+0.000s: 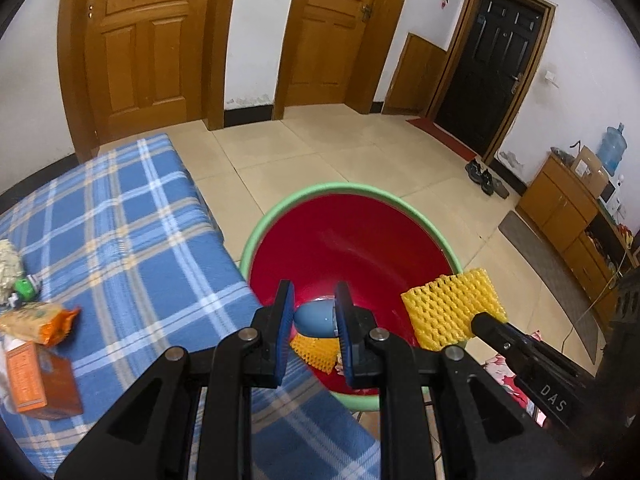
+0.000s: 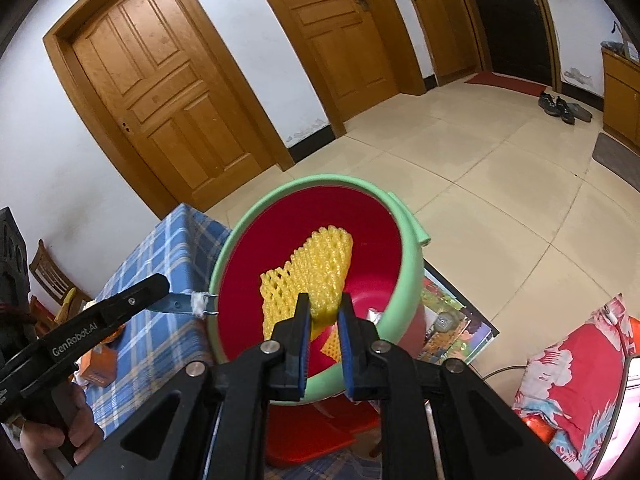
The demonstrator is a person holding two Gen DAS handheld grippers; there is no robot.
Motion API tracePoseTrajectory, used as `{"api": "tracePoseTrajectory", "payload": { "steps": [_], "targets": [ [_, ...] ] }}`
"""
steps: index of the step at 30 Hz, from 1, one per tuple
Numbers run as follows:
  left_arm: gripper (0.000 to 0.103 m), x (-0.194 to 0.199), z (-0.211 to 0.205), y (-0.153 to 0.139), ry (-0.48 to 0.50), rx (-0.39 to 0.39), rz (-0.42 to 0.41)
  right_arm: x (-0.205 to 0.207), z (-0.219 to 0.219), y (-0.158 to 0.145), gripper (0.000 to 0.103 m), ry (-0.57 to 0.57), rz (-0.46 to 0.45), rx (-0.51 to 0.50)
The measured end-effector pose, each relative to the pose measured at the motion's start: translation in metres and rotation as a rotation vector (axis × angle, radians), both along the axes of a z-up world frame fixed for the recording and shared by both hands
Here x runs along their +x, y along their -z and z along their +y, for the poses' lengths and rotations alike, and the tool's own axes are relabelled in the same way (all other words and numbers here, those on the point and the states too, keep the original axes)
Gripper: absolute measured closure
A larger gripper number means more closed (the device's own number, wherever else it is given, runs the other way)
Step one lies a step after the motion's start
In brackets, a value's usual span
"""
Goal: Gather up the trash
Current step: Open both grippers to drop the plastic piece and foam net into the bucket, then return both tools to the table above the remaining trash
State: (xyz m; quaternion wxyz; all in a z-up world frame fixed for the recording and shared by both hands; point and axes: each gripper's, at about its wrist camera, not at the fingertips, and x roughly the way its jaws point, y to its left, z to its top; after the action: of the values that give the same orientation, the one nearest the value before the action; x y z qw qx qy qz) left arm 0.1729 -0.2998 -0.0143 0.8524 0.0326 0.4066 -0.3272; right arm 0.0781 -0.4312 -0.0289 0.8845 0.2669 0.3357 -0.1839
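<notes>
Both grippers angle down over the red basin. Left gripper pinches one blue spoon-like piece; right gripper pinches one yellow foam net. A second net lies inside.

"DAS" on right gripper, "GenRobot.AI" on left gripper
</notes>
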Motion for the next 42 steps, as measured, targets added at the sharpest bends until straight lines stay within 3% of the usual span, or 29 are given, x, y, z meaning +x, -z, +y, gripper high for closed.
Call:
{"api": "tracePoseTrajectory", "payload": {
  "steps": [5,6,8,9,26,42],
  "targets": [
    [0.080,0.000,-0.009,0.005,0.029,0.008,0.016,0.002,-0.006,0.004,0.082,0.015,0.001,0.008],
    [0.078,0.000,-0.010,0.005,0.032,0.009,0.013,0.002,-0.006,0.004,0.078,0.015,0.001,0.008],
    [0.062,-0.001,-0.010,0.004,0.030,0.008,0.009,0.003,-0.006,0.005,0.071,0.016,-0.001,0.010],
    [0.061,-0.001,-0.008,0.004,0.025,0.005,0.004,0.003,-0.006,0.005,0.068,0.018,-0.001,0.011],
    [0.057,-0.008,0.024,-0.009,-0.042,0.000,-0.009,-0.003,0.008,-0.005,0.067,-0.009,-0.025,0.018],
    [0.057,-0.024,0.107,-0.028,-0.181,-0.008,-0.045,0.003,0.060,-0.027,0.053,-0.111,-0.070,0.014]
  ]
}}
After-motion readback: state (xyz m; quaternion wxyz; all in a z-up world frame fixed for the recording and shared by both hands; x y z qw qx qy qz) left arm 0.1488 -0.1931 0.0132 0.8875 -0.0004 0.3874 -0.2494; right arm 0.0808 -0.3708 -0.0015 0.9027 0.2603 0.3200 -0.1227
